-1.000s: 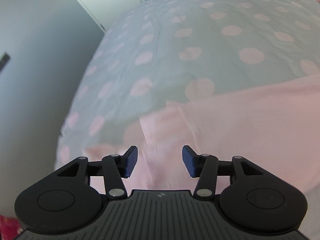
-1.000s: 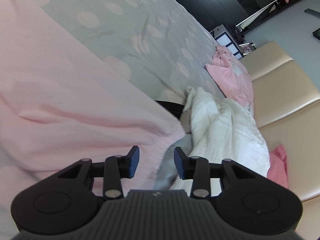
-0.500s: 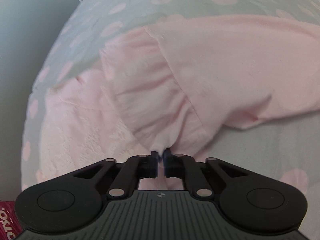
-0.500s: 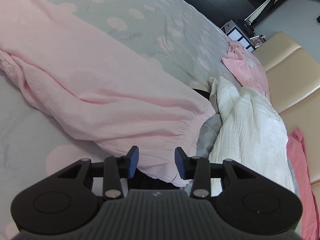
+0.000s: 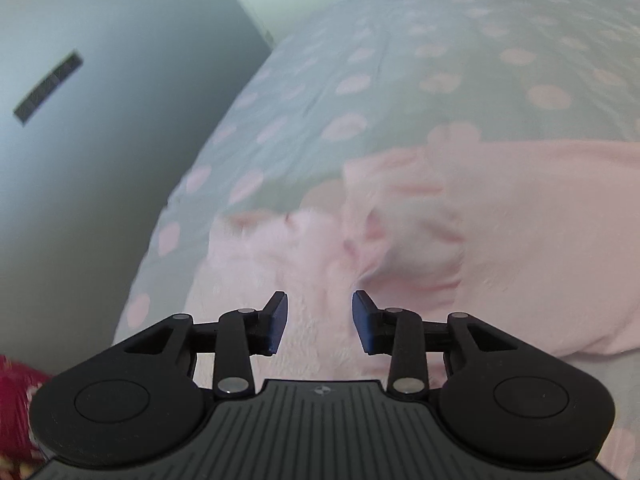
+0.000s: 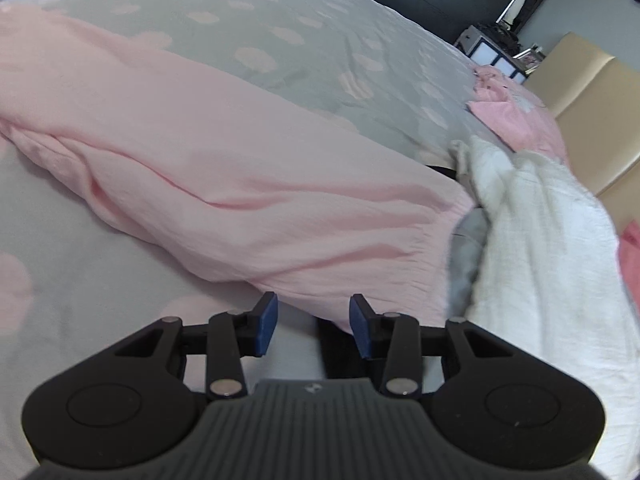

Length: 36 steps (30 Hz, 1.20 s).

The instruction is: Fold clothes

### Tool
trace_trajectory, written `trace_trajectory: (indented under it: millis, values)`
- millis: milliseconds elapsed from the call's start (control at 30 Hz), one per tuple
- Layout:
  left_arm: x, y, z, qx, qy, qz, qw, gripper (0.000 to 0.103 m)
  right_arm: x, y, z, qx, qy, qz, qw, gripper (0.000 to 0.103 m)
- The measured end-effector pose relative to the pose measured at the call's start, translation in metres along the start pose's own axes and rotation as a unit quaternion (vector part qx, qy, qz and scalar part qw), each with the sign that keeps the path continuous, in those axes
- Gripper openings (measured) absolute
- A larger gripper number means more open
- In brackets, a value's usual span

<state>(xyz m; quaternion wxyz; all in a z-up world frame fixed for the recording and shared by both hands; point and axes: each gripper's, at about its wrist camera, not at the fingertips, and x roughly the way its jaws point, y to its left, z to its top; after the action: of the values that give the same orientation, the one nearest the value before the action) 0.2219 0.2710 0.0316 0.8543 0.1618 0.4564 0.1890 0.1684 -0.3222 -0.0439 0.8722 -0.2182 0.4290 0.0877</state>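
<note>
On the bed (image 5: 400, 60), across its grey cover with pink dots, lies the pale pink garment (image 6: 224, 176), spread lengthwise and creased. The left claw (image 5: 319, 322) hangs over the garment's ruffled end, its jaws having just been opening; they stand apart with nothing clamped, though the cloth there is blurred and contact is hard to judge. The right claw (image 6: 313, 324) stands apart too, at the garment's gathered hem, gripping nothing. Beside that hem rests a white garment (image 6: 552, 240), with a darker pink garment (image 6: 516, 120) beyond. No containers are seen.
</note>
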Motion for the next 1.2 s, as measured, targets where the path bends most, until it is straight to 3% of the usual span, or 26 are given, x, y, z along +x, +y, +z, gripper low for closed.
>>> trace_trajectory:
  millis: [133, 267, 500, 667, 700, 733, 767, 800, 1067, 1100, 1133, 1200]
  values:
    - [-0.025, -0.05, 0.014, 0.06, -0.044, -0.085, 0.9936, 0.034, -0.001, 0.024, 0.013, -0.005, -0.028, 0.049, 0.998, 0.043]
    - [-0.048, -0.113, 0.021, 0.135, -0.073, -0.169, 0.9736, 0.034, -0.002, 0.053, 0.032, -0.02, -0.051, 0.09, 0.994, 0.043]
    - [-0.075, -0.205, 0.02, 0.22, -0.112, -0.288, 0.9251, 0.036, 0.003, 0.091, 0.056, -0.032, -0.075, 0.143, 0.986, 0.037]
    - [-0.088, -0.259, 0.008, 0.291, -0.119, -0.349, 0.8828, 0.042, 0.015, 0.107, 0.063, -0.056, -0.078, 0.15, 0.984, 0.035]
    - [-0.091, -0.27, 0.004, 0.306, -0.119, -0.36, 0.8732, 0.042, 0.019, 0.109, 0.063, -0.062, -0.075, 0.147, 0.984, 0.034]
    - [-0.093, -0.279, 0.001, 0.321, -0.119, -0.363, 0.8665, 0.043, 0.022, 0.111, 0.064, -0.068, -0.072, 0.143, 0.985, 0.025]
    - [-0.093, -0.286, -0.003, 0.333, -0.121, -0.361, 0.863, 0.043, 0.025, 0.111, 0.064, -0.072, -0.069, 0.139, 0.985, 0.011]
    - [-0.094, -0.292, -0.006, 0.344, -0.123, -0.356, 0.8601, 0.043, 0.026, 0.11, 0.064, -0.072, -0.069, 0.138, 0.985, 0.004]
    - [-0.084, -0.318, -0.017, 0.401, -0.151, -0.3, 0.8522, 0.042, 0.01, 0.074, 0.078, 0.029, -0.114, 0.151, 0.981, 0.0]
    - [-0.082, -0.32, -0.018, 0.409, -0.15, -0.29, 0.8522, 0.034, 0.009, 0.072, 0.079, 0.031, -0.116, 0.151, 0.981, 0.0]
    - [-0.079, -0.321, -0.016, 0.408, -0.141, -0.29, 0.8545, 0.013, 0.008, 0.071, 0.079, 0.032, -0.119, 0.152, 0.981, 0.0]
    - [-0.075, -0.318, -0.007, 0.388, -0.123, -0.301, 0.8625, 0.003, 0.007, 0.072, 0.078, 0.033, -0.114, 0.173, 0.978, 0.005]
